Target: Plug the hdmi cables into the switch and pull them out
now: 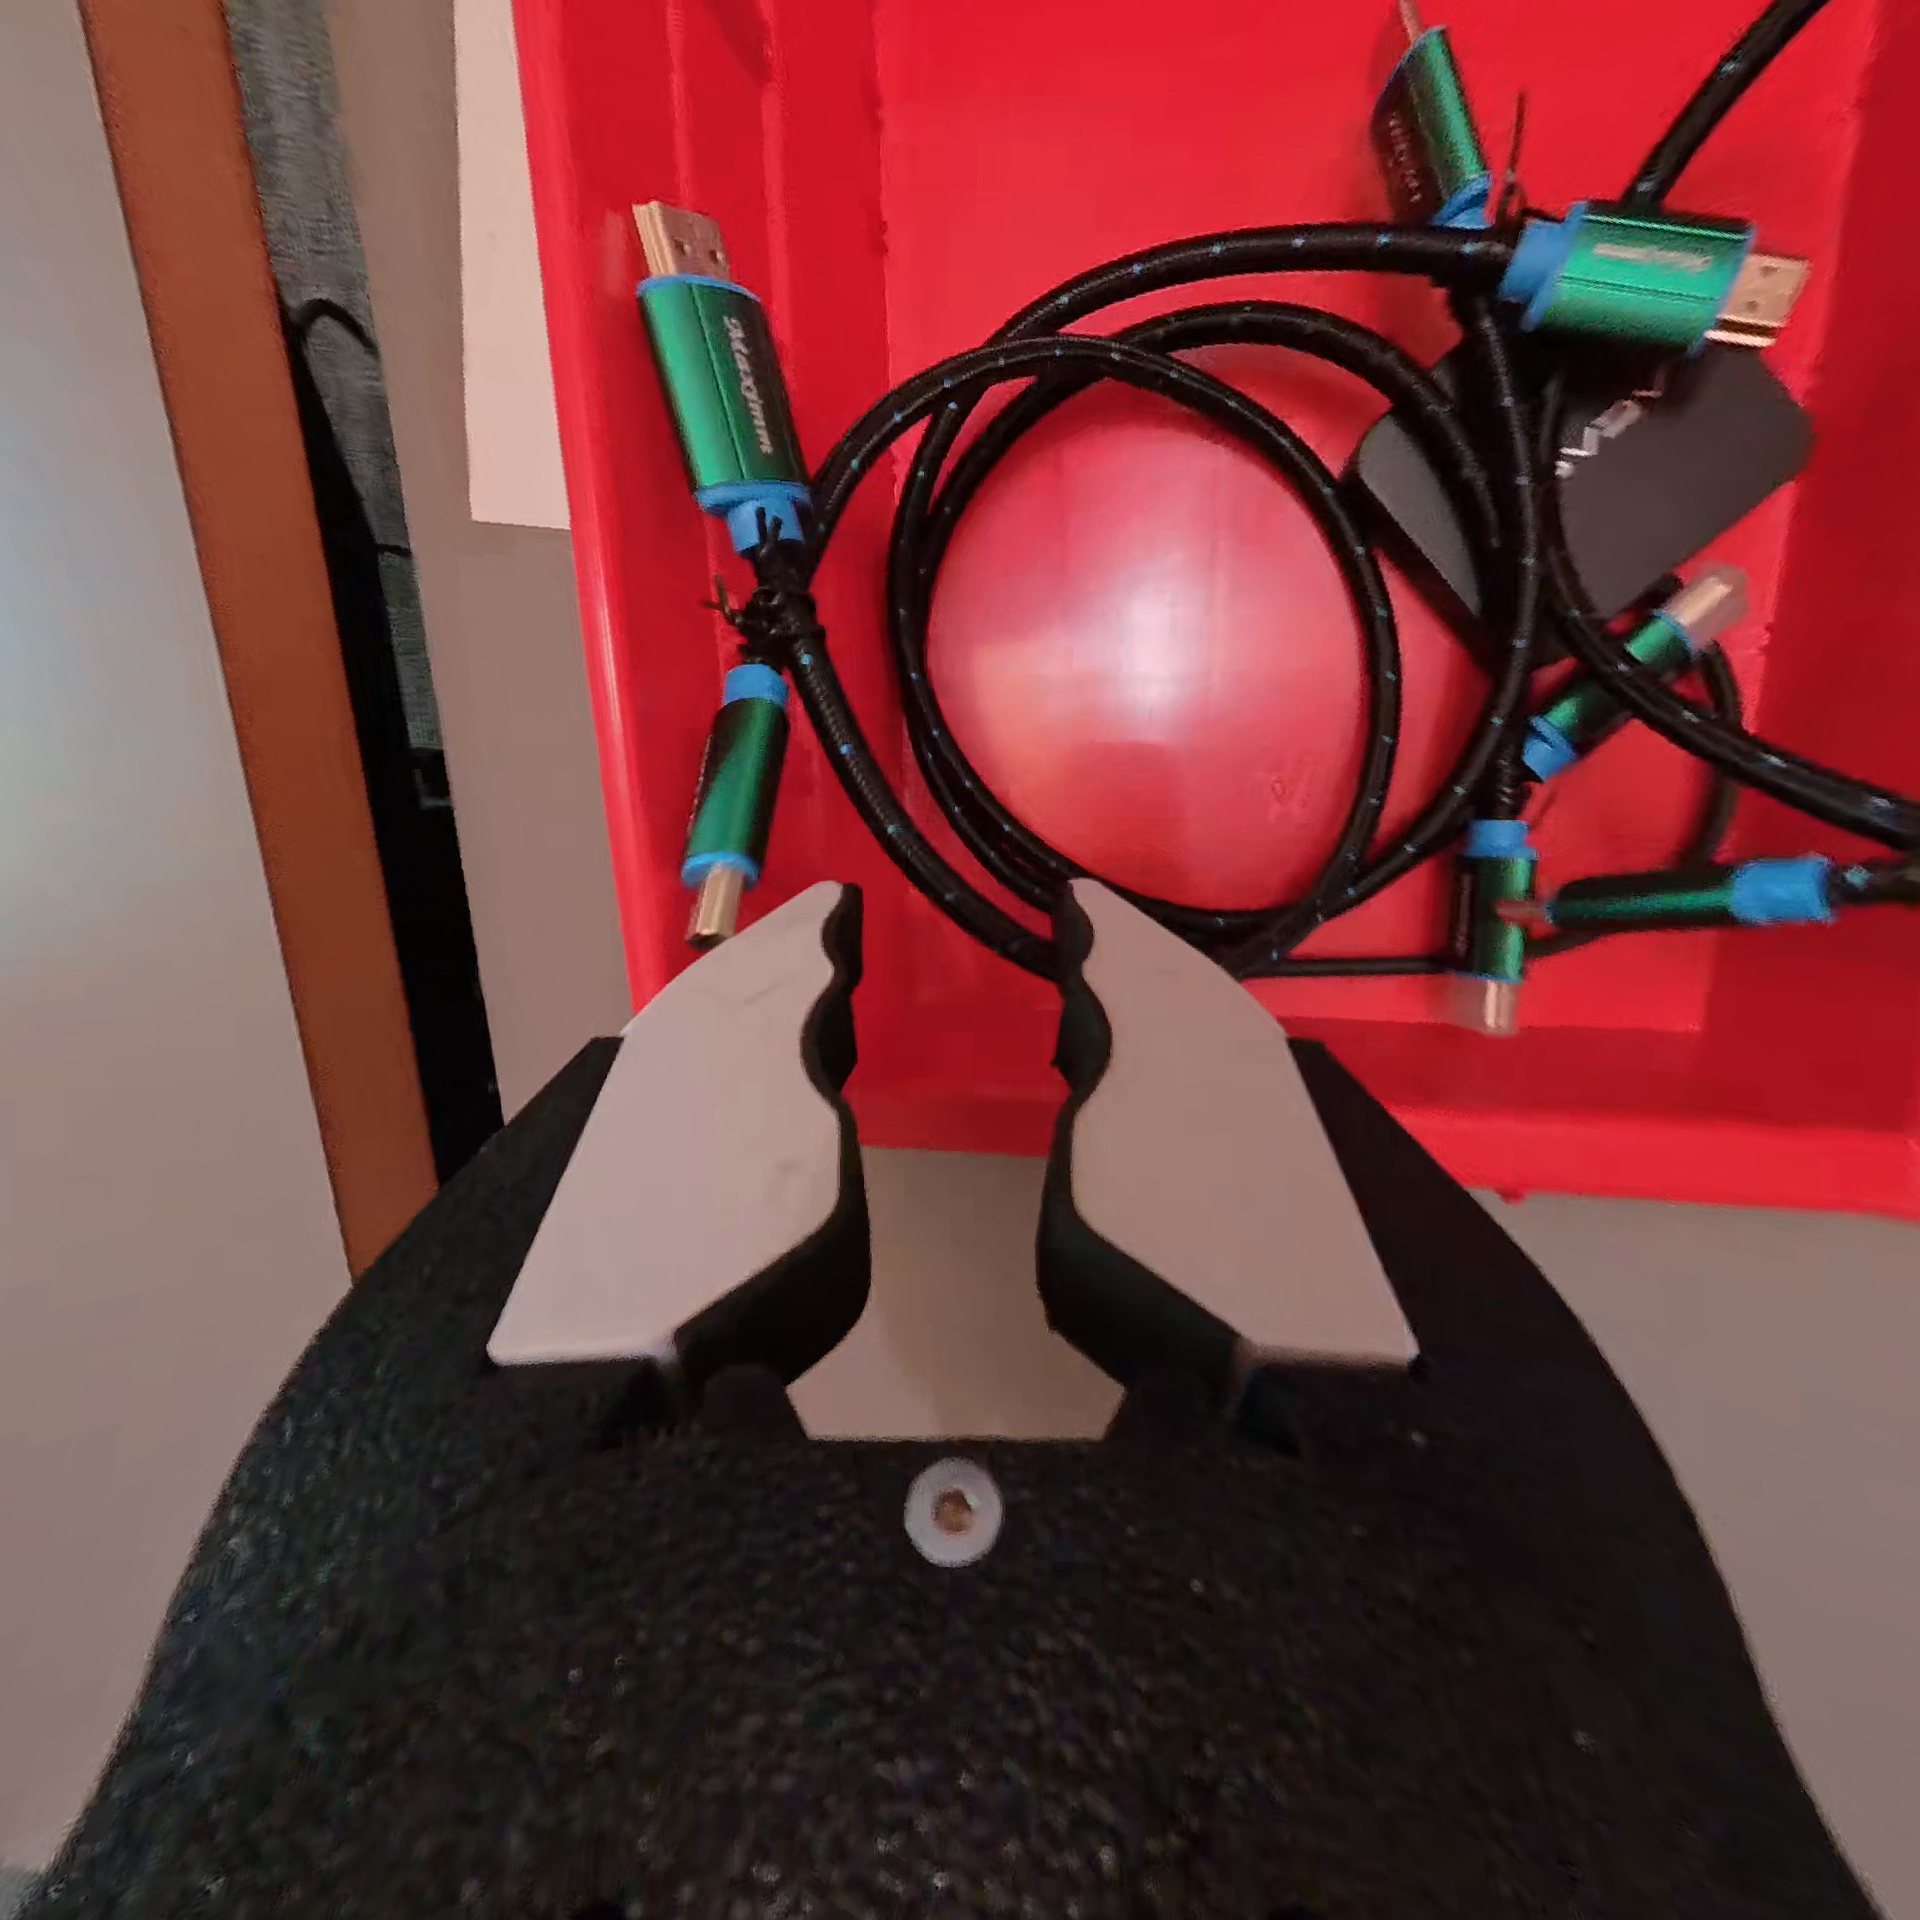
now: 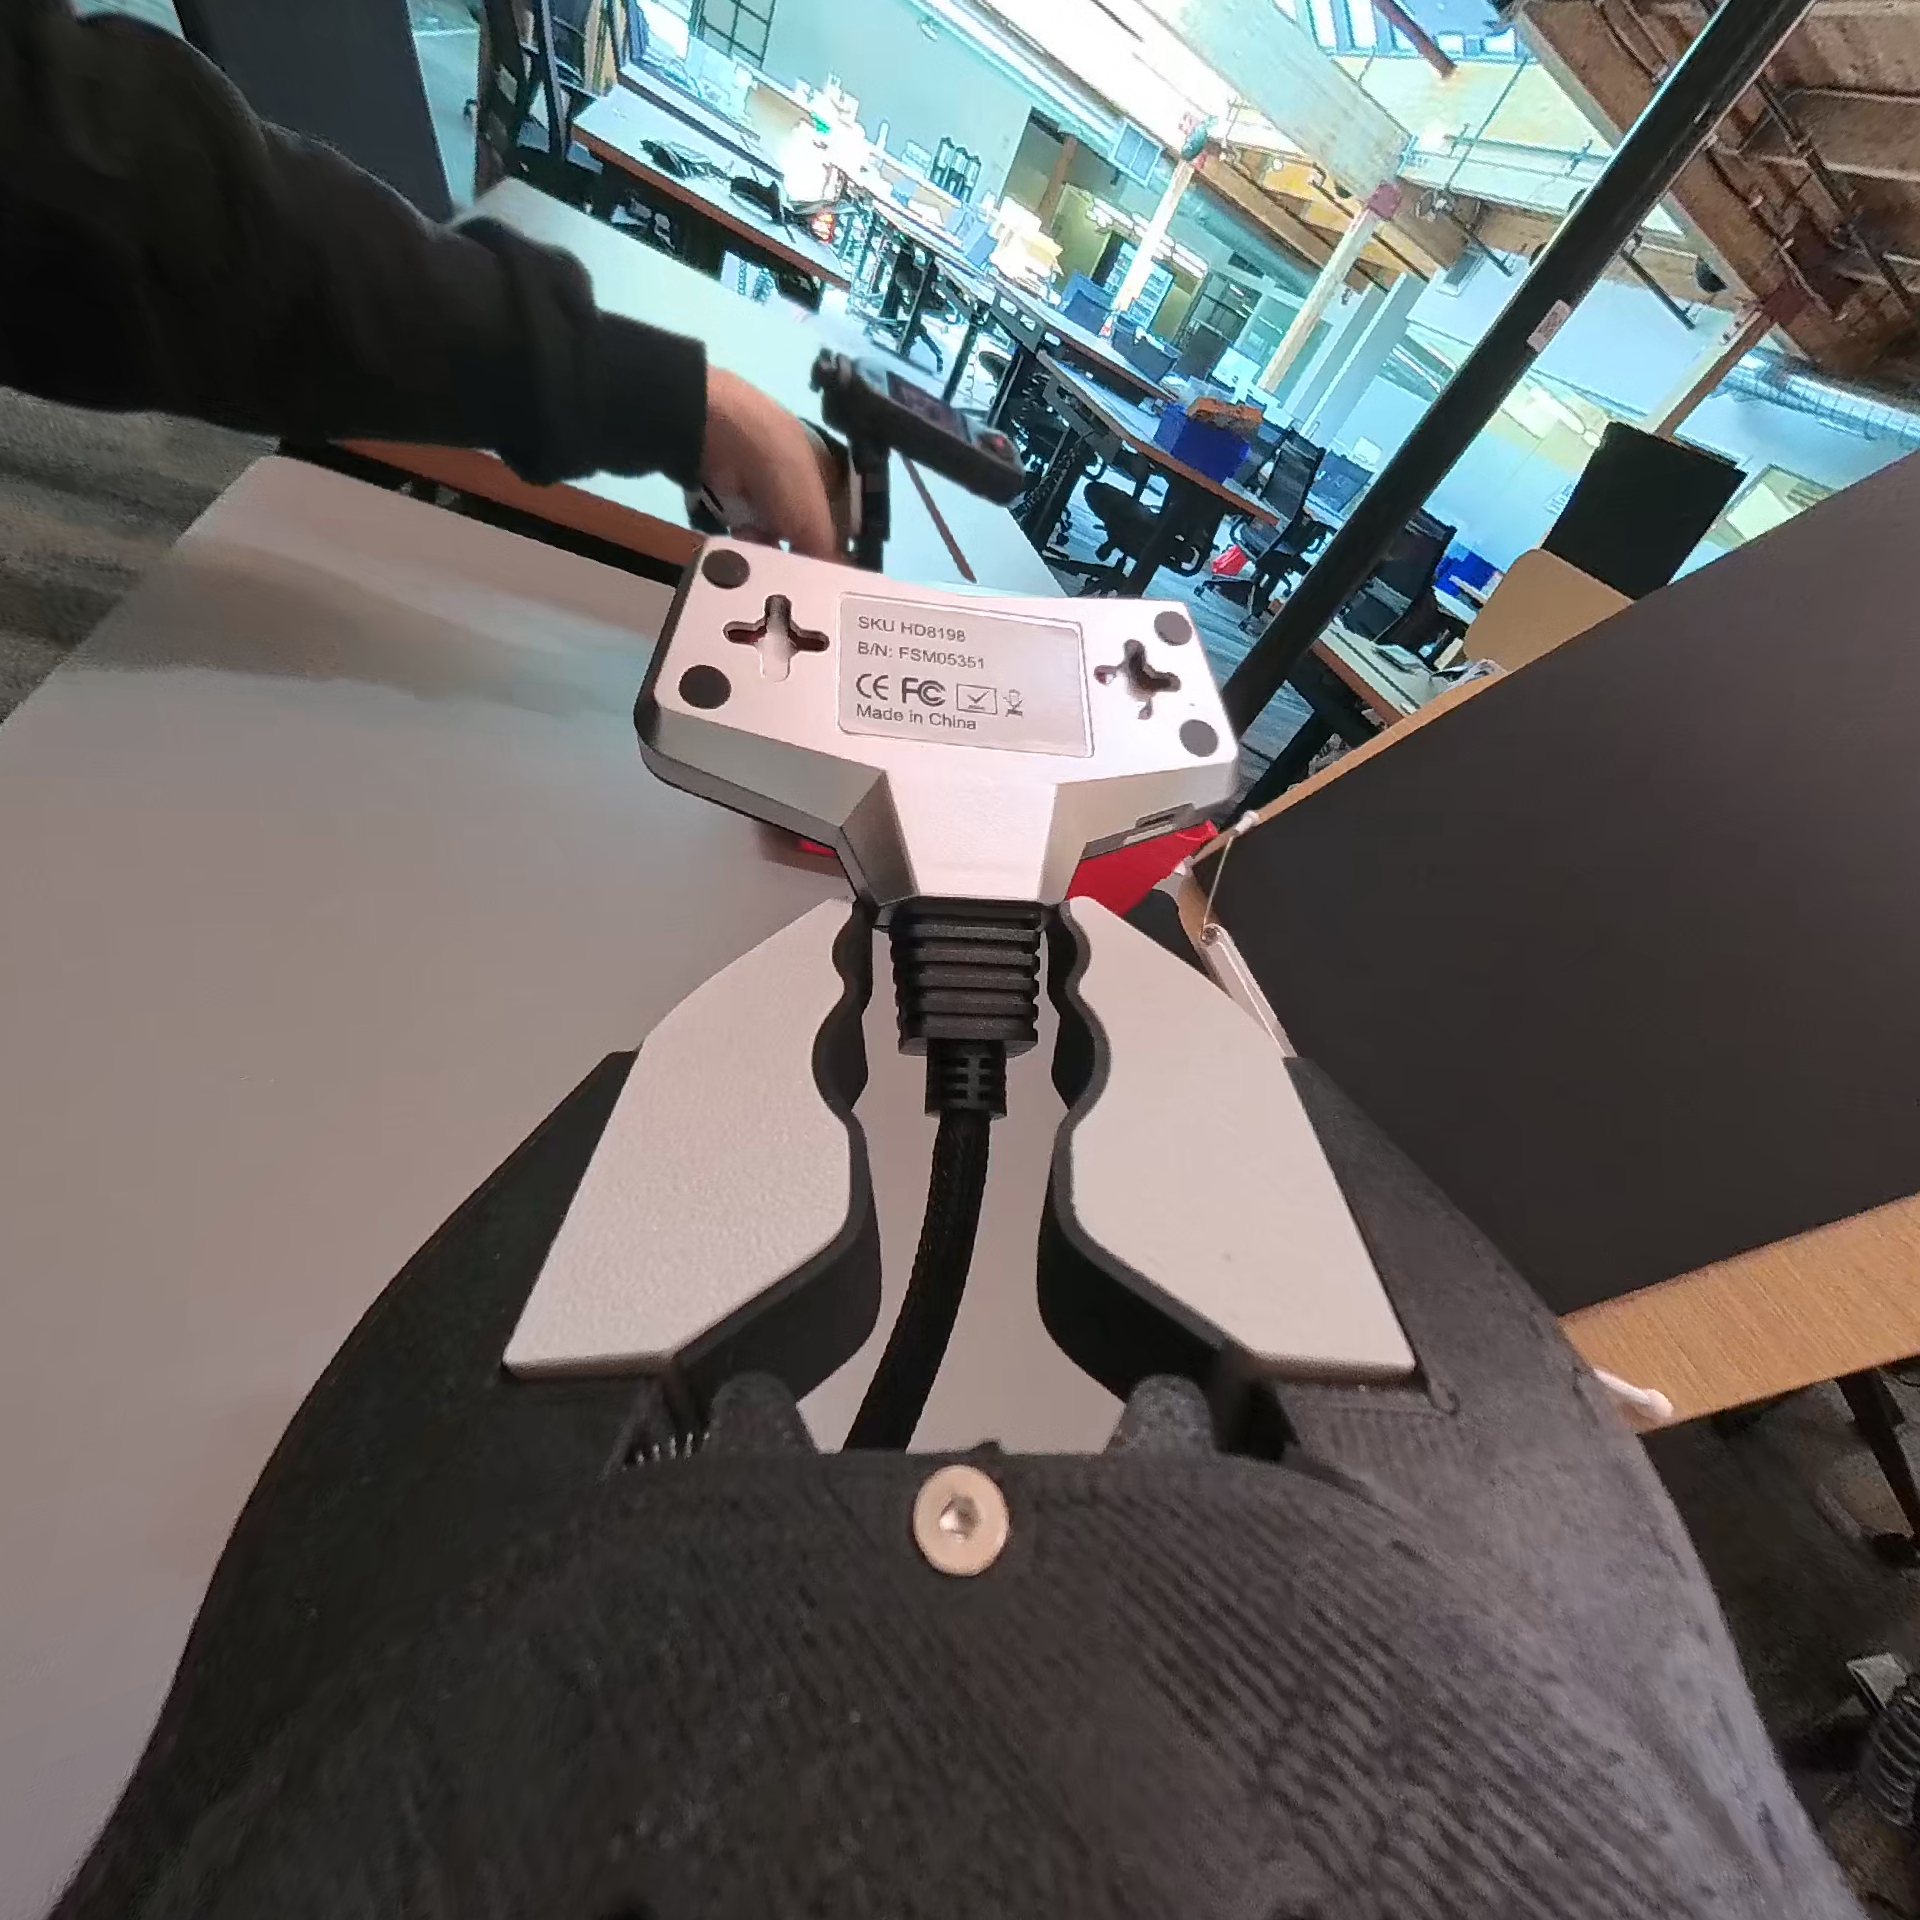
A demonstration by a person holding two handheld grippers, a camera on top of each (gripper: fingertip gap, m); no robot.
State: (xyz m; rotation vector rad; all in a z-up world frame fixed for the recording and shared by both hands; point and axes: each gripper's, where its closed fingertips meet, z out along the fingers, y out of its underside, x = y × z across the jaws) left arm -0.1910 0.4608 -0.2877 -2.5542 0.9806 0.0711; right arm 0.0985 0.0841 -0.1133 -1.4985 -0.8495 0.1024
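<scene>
A pale table (image 2: 312, 831) in a large open workshop carries the work, with long desks running off behind it. On that table sits a red bin (image 1: 1143, 156), and everything below is placed against the bin.

Inside the bin lie the cables (image 1: 1039, 436), black braided loops coiled over a round bulge in the bin's floor, their green plugs with blue collars scattered along the bin's left and right sides. One plug (image 1: 724, 390) lies at the bin's left wall, gold tip pointing away from the camera; a smaller one lies just below it, tip toward the near rim. A dark flat box (image 1: 1683, 468) rests at the bin's right side under the cables.

The left gripper (image 1: 961, 914) hangs over the bin's near rim with its jaws parted and nothing between them, probably lined up to pick a plug from the left side.

The switch (image 2: 935, 707) is not in the bin: the right gripper (image 2: 961, 935) holds it above the table, underside up, a corner of the bin showing beneath it. The jaws close on the ribbed black boot where the switch's own lead exits, which likely leaves the ports on the far edge free for plugging. A sleeved arm (image 2: 312, 291) reaches across the table beyond the switch, toward the bin.
</scene>
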